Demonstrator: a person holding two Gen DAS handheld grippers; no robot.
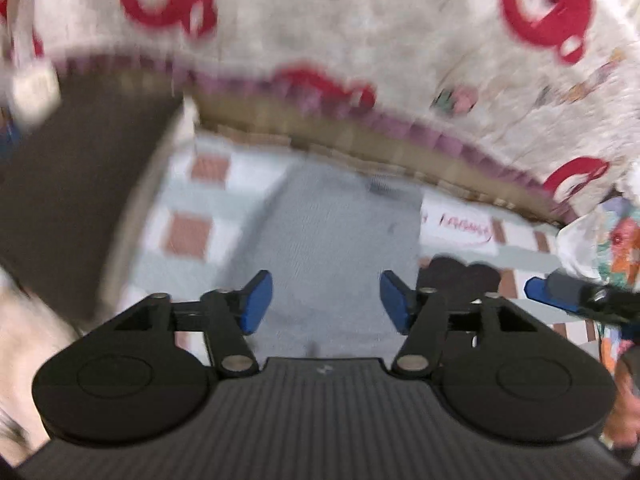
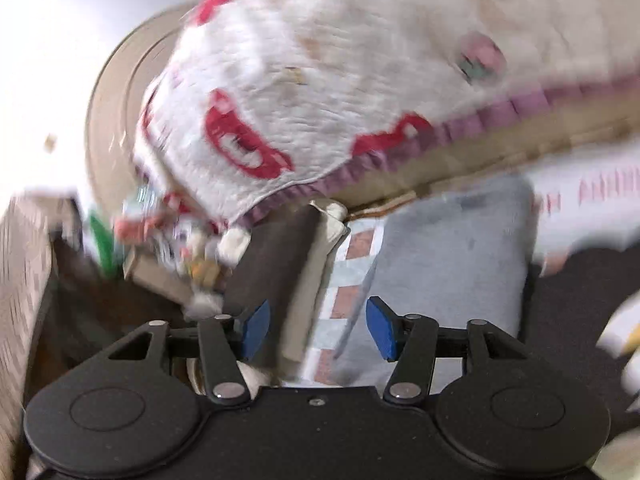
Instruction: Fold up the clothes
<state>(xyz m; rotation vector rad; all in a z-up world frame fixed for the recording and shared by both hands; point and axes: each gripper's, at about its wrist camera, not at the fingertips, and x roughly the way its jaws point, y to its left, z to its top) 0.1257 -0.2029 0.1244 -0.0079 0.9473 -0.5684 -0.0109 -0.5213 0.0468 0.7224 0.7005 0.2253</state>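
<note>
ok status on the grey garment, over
Left hand-held gripper open, empty. Right hand-held gripper open, empty. Grey garment flat on checked sheet. Nothing in the way.

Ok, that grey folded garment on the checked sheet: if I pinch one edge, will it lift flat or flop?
The grey garment looks like soft knit lying limp on the checked sheet, so it will probably droop and unfold. Likely light. Both the left gripper and right gripper are open and empty.

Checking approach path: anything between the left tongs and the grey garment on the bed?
Nothing visible. The left tongs stand open and empty above the folded grey garment, with only air between them. The right tongs sit off to the side, and the dark garment lies beside it, not over it.
</note>
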